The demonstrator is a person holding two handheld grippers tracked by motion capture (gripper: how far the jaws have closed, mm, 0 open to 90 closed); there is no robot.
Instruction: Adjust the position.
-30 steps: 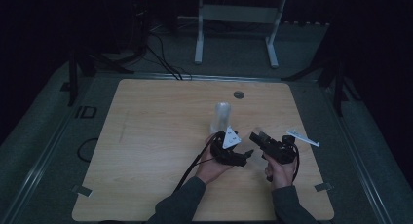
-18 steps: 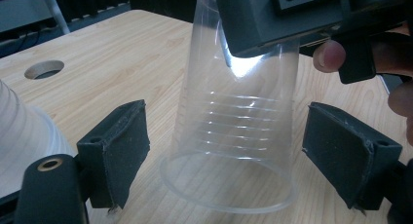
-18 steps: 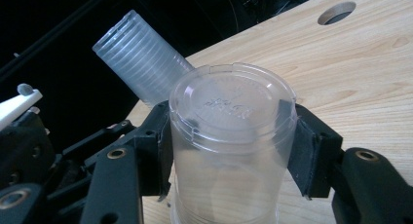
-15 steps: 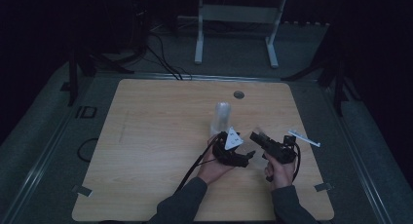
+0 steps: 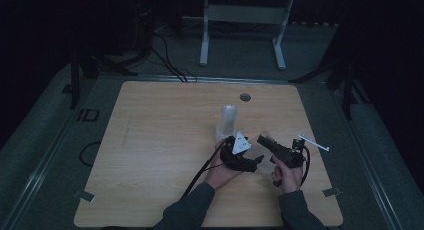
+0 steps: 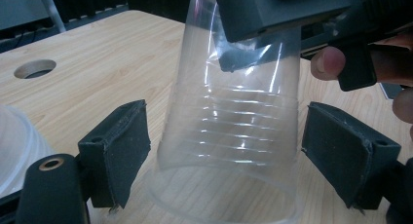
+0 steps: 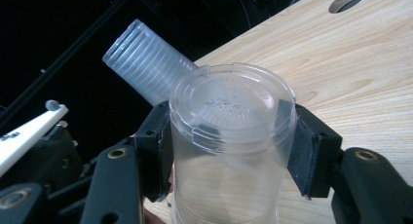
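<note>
Step in hand: we judge this a handover or separation of a single clear cup, base up and held off the bench, at about 5 o'clock from the bench's middle.
Right gripper: its fingers press the cup's sides near the closed base, holding it at a narrow gap.
Left gripper: its fingers stand wide on either side of the cup's flared body, pads clear of the wall.
Cup stack: nested clear cups lie on the bench at 12 o'clock from the two grippers, just beyond them.
Next move: we expect the left fingers must close gently; thin plastic could buckle.
Bench: pale wood grain, a round cable hole at 12 o'clock.
Room: dark, with a grey metal stand and cables on the floor behind.
</note>
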